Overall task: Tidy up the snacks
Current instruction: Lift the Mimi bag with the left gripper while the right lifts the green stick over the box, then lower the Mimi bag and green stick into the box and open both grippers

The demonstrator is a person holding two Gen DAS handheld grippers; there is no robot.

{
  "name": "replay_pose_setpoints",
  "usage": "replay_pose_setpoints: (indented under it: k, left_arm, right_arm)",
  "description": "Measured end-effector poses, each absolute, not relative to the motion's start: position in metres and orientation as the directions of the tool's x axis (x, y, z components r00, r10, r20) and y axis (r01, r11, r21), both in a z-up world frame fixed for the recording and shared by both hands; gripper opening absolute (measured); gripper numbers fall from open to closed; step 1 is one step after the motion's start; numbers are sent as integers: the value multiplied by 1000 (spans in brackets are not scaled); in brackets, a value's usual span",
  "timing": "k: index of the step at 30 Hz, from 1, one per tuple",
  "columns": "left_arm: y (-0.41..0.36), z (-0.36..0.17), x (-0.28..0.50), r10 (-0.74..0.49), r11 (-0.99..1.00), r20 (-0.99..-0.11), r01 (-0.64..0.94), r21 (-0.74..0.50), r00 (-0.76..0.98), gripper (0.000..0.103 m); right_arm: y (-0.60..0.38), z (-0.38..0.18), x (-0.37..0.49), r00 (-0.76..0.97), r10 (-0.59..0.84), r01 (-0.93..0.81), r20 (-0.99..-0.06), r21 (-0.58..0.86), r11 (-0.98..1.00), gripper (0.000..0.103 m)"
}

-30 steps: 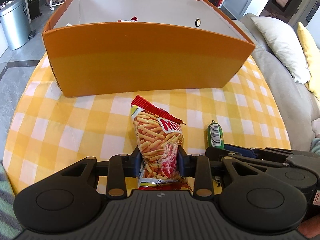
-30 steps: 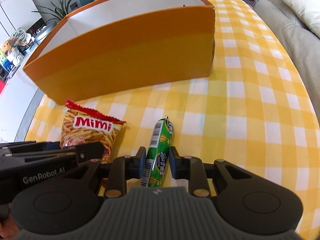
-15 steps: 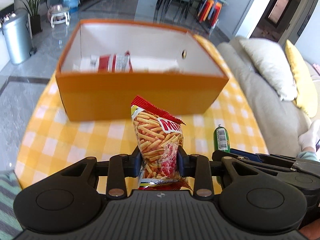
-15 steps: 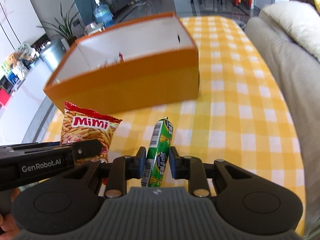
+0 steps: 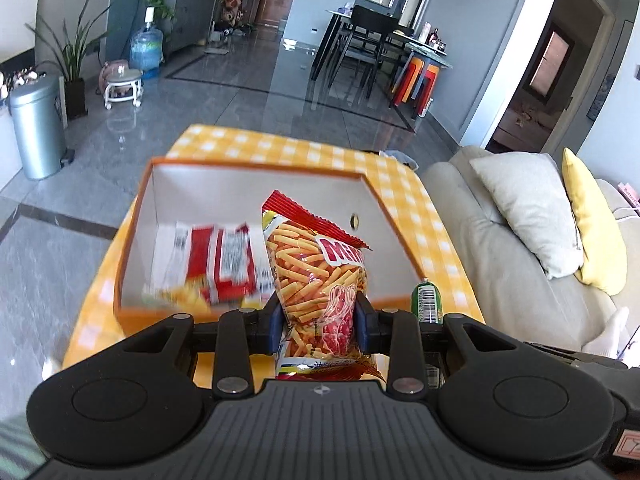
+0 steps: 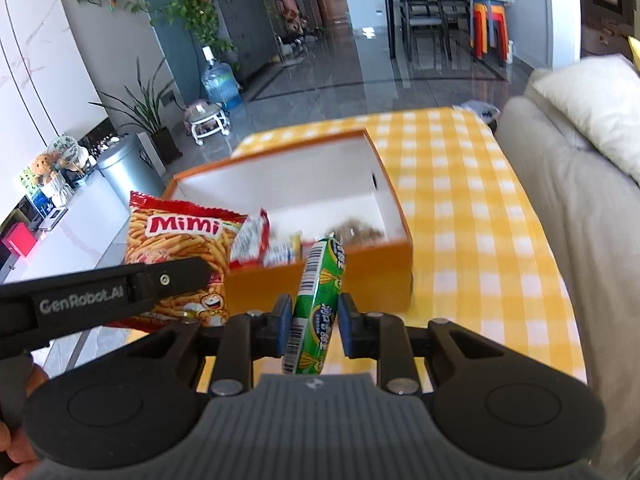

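We are looking at a tabletop point(image 5: 436, 236) that is wearing a yellow-and-white checked cloth and standing on a glossy grey floor point(image 5: 224, 100). An orange box point(image 6: 360, 276) with white inner walls is sitting directly on the cloth, and blurred red-and-white snack packets point(image 5: 212, 260) are lying inside it. A sofa point(image 5: 500, 276) is sitting just beside the tabletop's edge.

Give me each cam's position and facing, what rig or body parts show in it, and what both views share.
Left wrist: sits behind the left gripper, looking forward and down into the orange box; its pads clamp the Mimi snack bag; right gripper's edge at lower right.
Right wrist: sits behind the right gripper, facing forward and down at the same box; pads clamp the green sausage stick; left gripper's finger and a hand at left.
Shared: box, both snacks, yellow checked tablecloth, sofa, grey bin.
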State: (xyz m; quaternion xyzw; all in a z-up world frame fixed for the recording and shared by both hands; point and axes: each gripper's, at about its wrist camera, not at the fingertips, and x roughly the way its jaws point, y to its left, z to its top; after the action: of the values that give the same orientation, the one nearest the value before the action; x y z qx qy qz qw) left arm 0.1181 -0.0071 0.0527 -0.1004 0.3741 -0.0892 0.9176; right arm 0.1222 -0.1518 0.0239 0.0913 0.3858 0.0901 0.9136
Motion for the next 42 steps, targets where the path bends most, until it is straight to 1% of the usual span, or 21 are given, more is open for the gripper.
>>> replay_pose_setpoints:
  k: [6,9,11,16,22,28,31,37,42]
  left_arm:
    - [-6,72,154,-226,973,-672,130,-191,705,38]
    - [-6,67,176,-208,978,-702,120,-173,682,38]
    - [-6,61,186,-178,984,-717,114,-137,674,38]
    - [-1,45,209,-136,991,-752,100,-93,645,38]
    - [5,21,240,-88,995,-802,93,-40,591,38]
    - [-1,3,268,-49,991,-852,128,22,521,38]
    - [-5,-7,280,-5,986,-866,147,79,500,38]
    - [-11,-22,294,50,971,-880,182,153,472,38]
    - [-11,-30,305,78,969,-885,174,176,460,38]
  right_arm:
    - [-145,45,161,681,245,-154,-690,191,969,21]
    - [-139,47,184,668,241,-175,-704,165,971,21]
    - [-134,44,200,651,232,-186,-723,145,972,21]
    - [-120,25,231,622,187,-216,-760,62,974,21]
    - [-111,2,266,579,172,-279,-797,5,960,21]
    - [-101,-17,299,504,124,-321,-855,-52,946,20]
    - [-96,-28,313,466,91,-341,-880,-83,936,19]
    - [-76,-44,321,462,-5,-411,-887,-219,885,19]
    - [-72,-53,328,444,-51,-432,-894,-264,862,19]
